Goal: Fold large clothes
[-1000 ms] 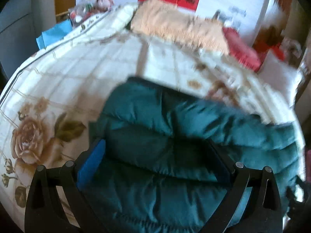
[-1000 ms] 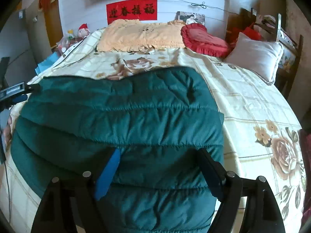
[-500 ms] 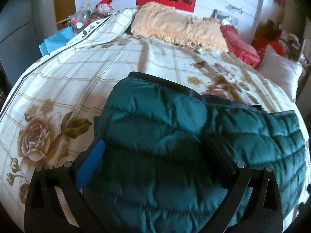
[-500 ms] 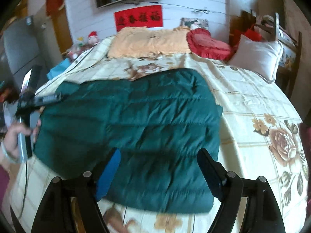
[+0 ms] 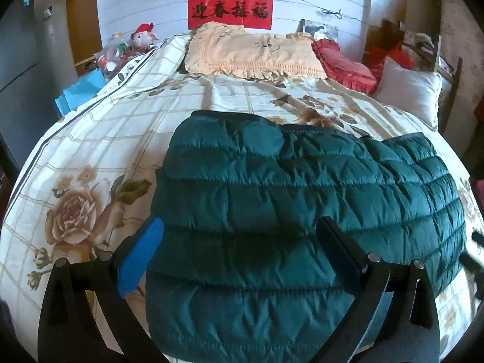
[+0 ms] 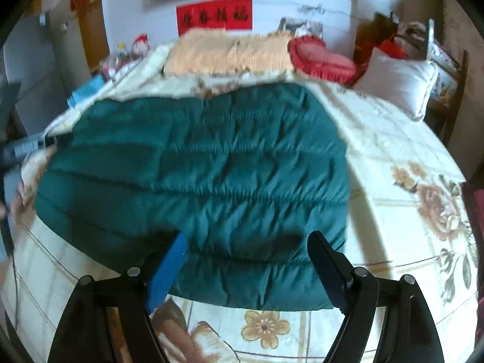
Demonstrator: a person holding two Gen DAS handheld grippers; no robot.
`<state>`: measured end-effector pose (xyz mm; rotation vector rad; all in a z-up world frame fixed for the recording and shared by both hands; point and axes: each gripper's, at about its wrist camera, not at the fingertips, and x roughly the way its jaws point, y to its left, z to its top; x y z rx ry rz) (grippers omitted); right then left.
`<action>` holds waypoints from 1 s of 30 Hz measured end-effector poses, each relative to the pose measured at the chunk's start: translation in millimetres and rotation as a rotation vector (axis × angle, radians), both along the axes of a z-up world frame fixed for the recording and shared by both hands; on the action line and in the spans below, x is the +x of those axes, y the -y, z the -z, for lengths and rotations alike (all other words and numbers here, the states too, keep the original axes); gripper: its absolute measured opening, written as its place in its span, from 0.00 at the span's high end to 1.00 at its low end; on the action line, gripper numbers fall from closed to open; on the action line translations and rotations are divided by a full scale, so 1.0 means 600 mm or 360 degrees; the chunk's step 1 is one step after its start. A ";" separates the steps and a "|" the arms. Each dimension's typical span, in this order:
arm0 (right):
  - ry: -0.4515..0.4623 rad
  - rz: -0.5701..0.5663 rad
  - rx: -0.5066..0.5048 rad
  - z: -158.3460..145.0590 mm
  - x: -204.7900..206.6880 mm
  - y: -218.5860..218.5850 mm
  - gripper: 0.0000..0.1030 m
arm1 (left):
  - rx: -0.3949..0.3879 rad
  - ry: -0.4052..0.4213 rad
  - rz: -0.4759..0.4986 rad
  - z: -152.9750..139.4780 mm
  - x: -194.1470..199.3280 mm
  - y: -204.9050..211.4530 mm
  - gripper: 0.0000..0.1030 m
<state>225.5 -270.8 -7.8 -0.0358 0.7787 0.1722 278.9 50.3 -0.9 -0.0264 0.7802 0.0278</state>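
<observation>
A dark green quilted jacket [image 5: 296,199] lies folded flat across the flowered bedspread [image 5: 99,139]. In the left wrist view my left gripper [image 5: 239,227] hovers over the jacket's left near part, jaws wide open, nothing between the pads. The right wrist view shows the same jacket [image 6: 205,175] from the other side. My right gripper [image 6: 246,240] stands open above its near edge, also holding nothing. The left gripper's body [image 6: 27,148] shows blurred at the far left edge of that view.
A peach pillow [image 5: 254,53], a red heart cushion [image 5: 345,63] and a white pillow [image 5: 408,90] line the head of the bed. Toys and a blue bag [image 5: 81,89] sit by the left side. A chair [image 6: 444,69] stands at the right.
Both grippers have drawn back from the jacket toward the foot of the bed and risen a little. More of the jacket and bedspread shows in each view. The jacket lies as before.
</observation>
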 end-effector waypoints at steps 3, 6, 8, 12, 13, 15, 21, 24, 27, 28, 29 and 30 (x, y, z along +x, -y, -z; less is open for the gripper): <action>0.0023 0.0032 0.0022 -0.016 0.020 -0.001 0.22 | -0.0011 -0.0021 -0.0013 0.009 -0.003 -0.001 0.02; 0.0031 0.0067 0.0066 -0.021 0.054 -0.009 0.22 | -0.0042 -0.0042 -0.0030 0.022 -0.001 -0.007 0.02; 0.0016 0.0091 0.0077 -0.022 0.079 -0.018 0.22 | -0.0064 -0.0060 -0.0040 0.032 0.004 -0.011 0.02; -0.0059 0.0145 0.0004 0.002 0.137 -0.029 0.21 | -0.0058 -0.0076 -0.0028 0.043 0.012 -0.009 0.02; -0.0090 0.0151 -0.0022 0.013 0.150 -0.031 0.17 | -0.0050 -0.0076 -0.0020 0.046 0.012 -0.007 0.02; -0.0146 0.0162 -0.0015 0.030 0.169 -0.029 0.13 | -0.0046 -0.0075 -0.0011 0.050 0.013 -0.006 0.02; -0.0155 0.0150 0.0007 0.029 0.170 -0.018 0.09 | -0.0056 -0.0091 -0.0010 0.054 0.017 -0.008 0.02; -0.0071 0.0102 0.0093 0.002 0.138 0.004 0.09 | -0.0113 -0.0108 -0.0006 0.046 0.011 -0.018 0.02; -0.0028 0.0086 0.0212 -0.009 0.101 0.040 0.06 | -0.0281 -0.0102 0.0009 0.032 0.001 -0.046 0.02; -0.0034 0.0094 0.0235 -0.009 0.094 0.052 0.04 | -0.0350 -0.0094 0.0009 0.028 -0.005 -0.061 0.02; -0.0044 0.0109 0.0253 -0.008 0.089 0.064 0.03 | -0.0390 -0.0095 0.0008 0.025 -0.008 -0.071 0.02; -0.0064 0.0136 0.0271 -0.004 0.085 0.085 0.03 | -0.0430 -0.0100 0.0009 0.024 -0.011 -0.082 0.02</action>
